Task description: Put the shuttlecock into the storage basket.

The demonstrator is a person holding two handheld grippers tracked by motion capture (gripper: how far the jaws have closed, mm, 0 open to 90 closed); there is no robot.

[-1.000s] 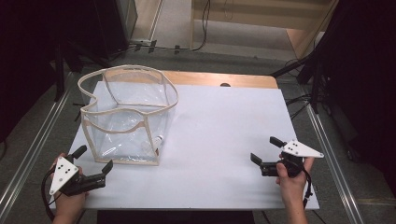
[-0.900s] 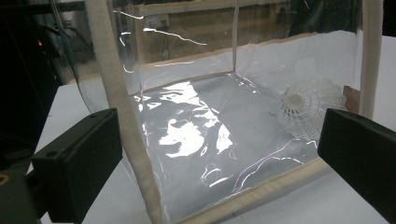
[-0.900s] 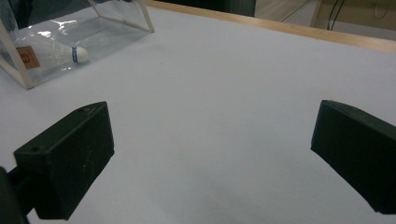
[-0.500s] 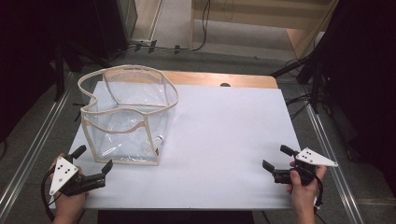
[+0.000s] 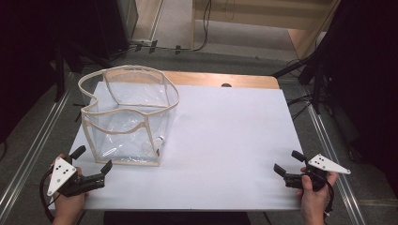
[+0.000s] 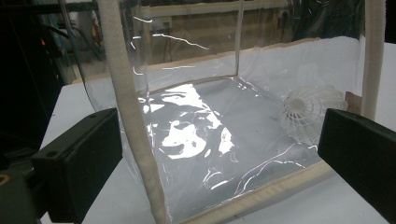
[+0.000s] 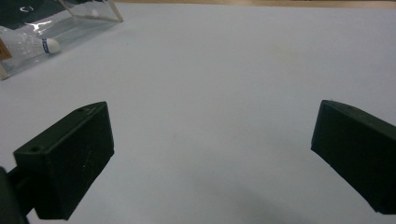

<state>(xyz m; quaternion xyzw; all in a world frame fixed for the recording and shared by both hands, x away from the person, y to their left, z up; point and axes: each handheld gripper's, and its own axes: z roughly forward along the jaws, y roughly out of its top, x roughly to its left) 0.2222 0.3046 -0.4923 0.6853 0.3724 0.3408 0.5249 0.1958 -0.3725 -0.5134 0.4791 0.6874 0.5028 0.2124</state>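
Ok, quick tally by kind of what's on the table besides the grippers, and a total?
Clear plastic bag: 1
White shuttlecock, lying inside the bag: 1
Total: 2
Both the left gripper and the right gripper are open and hold nothing.

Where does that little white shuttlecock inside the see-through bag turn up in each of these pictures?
High view: white plastic shuttlecock at the bag's near right bottom corner.
Left gripper view: at the right, just above the right jaw.
Right gripper view: top left corner.
Shared landmark: clear plastic bag with beige trim.
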